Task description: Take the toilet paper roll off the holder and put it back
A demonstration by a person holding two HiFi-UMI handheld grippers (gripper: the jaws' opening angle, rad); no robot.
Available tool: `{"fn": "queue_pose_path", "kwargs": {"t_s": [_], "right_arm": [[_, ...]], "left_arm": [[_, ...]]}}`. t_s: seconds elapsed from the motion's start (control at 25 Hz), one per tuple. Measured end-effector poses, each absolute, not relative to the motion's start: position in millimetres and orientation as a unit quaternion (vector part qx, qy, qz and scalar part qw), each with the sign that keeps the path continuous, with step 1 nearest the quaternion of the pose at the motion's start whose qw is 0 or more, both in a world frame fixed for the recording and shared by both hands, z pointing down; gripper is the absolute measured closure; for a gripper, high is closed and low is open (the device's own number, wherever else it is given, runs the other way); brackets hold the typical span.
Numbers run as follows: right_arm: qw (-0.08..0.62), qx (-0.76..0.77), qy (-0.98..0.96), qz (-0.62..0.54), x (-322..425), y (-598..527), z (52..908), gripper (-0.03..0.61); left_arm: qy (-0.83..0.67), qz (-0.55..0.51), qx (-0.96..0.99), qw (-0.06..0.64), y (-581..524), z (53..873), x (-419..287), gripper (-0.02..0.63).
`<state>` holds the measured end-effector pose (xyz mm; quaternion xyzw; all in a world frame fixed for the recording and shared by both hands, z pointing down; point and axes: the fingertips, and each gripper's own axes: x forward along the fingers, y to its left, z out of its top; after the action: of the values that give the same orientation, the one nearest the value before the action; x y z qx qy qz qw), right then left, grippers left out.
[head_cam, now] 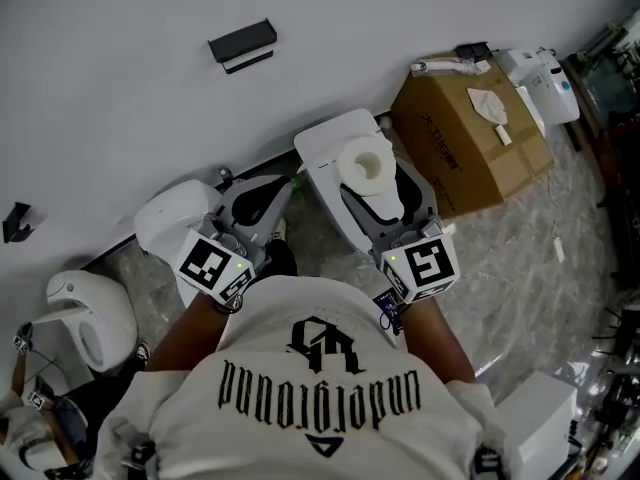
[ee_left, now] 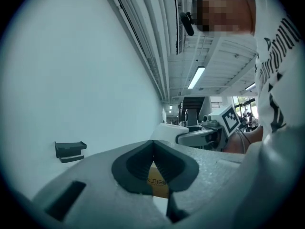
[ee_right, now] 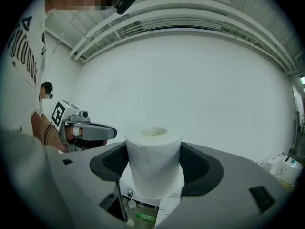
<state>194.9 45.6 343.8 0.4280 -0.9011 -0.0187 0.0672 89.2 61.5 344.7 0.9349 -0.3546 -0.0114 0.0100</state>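
The right gripper point(ee_right: 155, 168) pinched the upright toilet paper roll point(head_cam: 362, 165), well clear of the holder point(head_cam: 242, 45). The left gripper point(ee_left: 153, 159) jaws were pressed together.

The white shirt point(head_cam: 320, 388) bears black gothic lettering, seemingly "underground", upside down; print on the cardboard box point(head_cam: 470, 138) is illegible.

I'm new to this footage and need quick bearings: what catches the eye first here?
A white toilet paper roll stands upright, clamped in the right tool. The left tool beside it is shut and empty. The black holder sits bare on the white wall ahead.
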Motion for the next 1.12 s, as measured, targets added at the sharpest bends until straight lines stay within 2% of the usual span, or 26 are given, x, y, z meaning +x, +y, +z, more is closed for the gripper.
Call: {"fn": "queue_pose_path", "kwargs": {"t_s": [0.48, 1.12], "right_arm": [[0.058, 0.438, -0.897, -0.011, 214.7, 101.0, 336.1, 0.265], [0.065, 0.427, -0.902, -0.025, 175.9, 60.5, 329.6, 0.265]], "left_arm": [[-0.355, -0.002, 0.935, 0.006, 115.3, 332.9, 99.0, 0.6], [-0.376, -0.026, 0.926, 0.016, 81.1, 340.9, 50.4, 0.6]]}}
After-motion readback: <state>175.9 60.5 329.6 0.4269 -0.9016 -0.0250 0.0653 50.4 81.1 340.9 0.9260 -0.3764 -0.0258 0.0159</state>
